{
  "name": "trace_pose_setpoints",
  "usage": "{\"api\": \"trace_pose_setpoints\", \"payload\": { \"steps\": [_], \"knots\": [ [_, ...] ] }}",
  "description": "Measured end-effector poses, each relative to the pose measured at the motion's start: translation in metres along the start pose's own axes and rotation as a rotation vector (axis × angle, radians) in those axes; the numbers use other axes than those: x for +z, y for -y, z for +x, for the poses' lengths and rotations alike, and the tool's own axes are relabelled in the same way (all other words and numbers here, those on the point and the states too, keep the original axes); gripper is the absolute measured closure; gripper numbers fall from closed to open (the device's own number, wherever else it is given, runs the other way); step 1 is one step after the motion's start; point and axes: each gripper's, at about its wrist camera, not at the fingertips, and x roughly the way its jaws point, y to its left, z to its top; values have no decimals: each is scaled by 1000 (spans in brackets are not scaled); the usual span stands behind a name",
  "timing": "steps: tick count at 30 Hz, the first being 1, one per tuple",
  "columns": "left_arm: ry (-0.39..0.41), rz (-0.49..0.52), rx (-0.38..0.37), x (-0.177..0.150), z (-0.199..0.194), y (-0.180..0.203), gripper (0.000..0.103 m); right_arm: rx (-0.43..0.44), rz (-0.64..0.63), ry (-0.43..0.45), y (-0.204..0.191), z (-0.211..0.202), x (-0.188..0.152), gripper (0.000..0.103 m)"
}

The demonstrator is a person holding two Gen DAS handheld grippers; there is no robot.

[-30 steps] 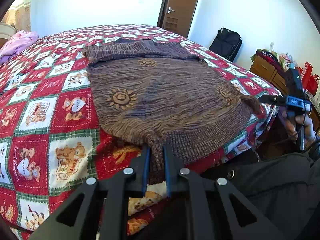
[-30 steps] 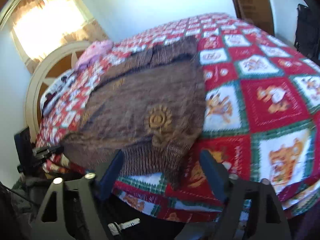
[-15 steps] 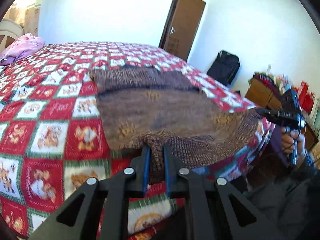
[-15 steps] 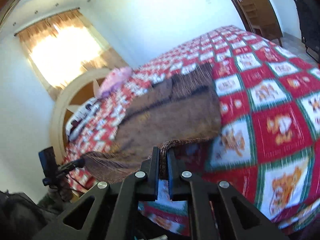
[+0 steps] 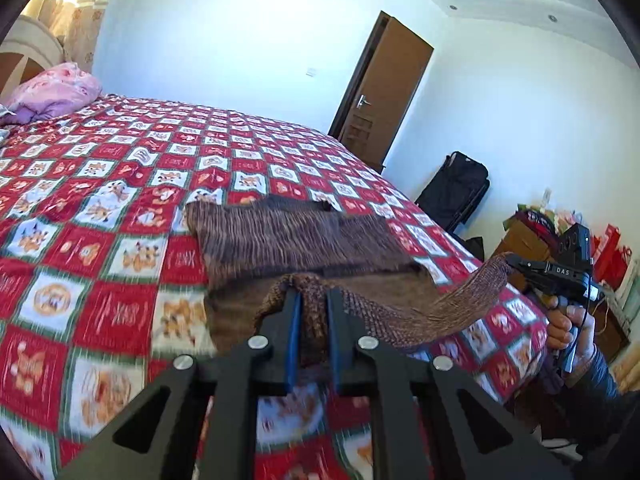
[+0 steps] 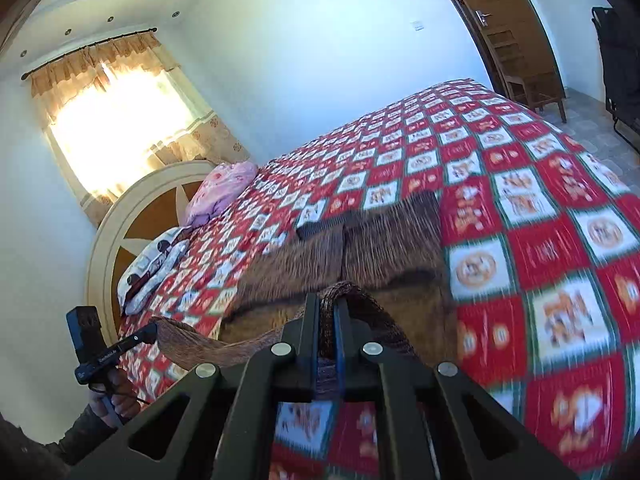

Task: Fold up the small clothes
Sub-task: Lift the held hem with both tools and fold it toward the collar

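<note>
Lying across the near part of the bed (image 5: 100, 184) is the brown knit sweater (image 5: 288, 240), and both grippers have a bit of its ribbed hem pinched. In the left wrist view the left gripper (image 5: 311, 300) has its jaws drawn narrow with a bunched fold of the brown knit squeezed between the blue pads, so it's holding the near left corner of the hem up off the red, white and green checked bedspread (image 5: 72, 292). Over to the right in that same view you can see the right gripper (image 5: 516, 262) held in a hand (image 5: 568, 328), with the other hem corner stretched up to its tip, so the hem hangs in a sagging band between the two. The right wrist view says the same: its jaws are closed tight on a ridge of the knit, and the sweater (image 6: 384, 248) runs away toward the far side of the bed, pretty blurry here. The far part of the sweater lies flat on the bedspread, with a darker ribbed strip along its far edge. A pink bundle (image 5: 52, 92) sits at the far left by the rounded headboard (image 6: 132, 216), a brown door (image 5: 384, 92) stands at the far wall, and a black bag (image 5: 460, 188) leans against the wall right of the bed
</note>
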Motion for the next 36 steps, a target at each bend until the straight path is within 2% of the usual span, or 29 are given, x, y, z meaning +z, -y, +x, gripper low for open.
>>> {"api": "trace_pose_setpoints", "payload": {
  "steps": [8, 17, 25, 29, 34, 36],
  "knots": [
    [9, -73, 3, 40, 38, -32, 90, -23, -15, -14, 0, 50, 48, 97],
    [-3, -78, 31, 84, 87, -56, 90, -72, 35, -30, 21, 103, 92, 97],
    [-61, -109, 60, 93, 143, -80, 90, -136, 121, -105, 64, 163, 110, 97],
    [-91, -136, 97, 94, 169, -96, 90, -156, 162, -143, 87, 201, 118, 97],
    [-103, -238, 148, 96, 194, -126, 90, -191, 202, -170, 119, 253, 126, 96],
    [-103, -265, 159, 94, 192, -131, 90, -225, 197, -173, 122, 262, 126, 88]
  ]
}}
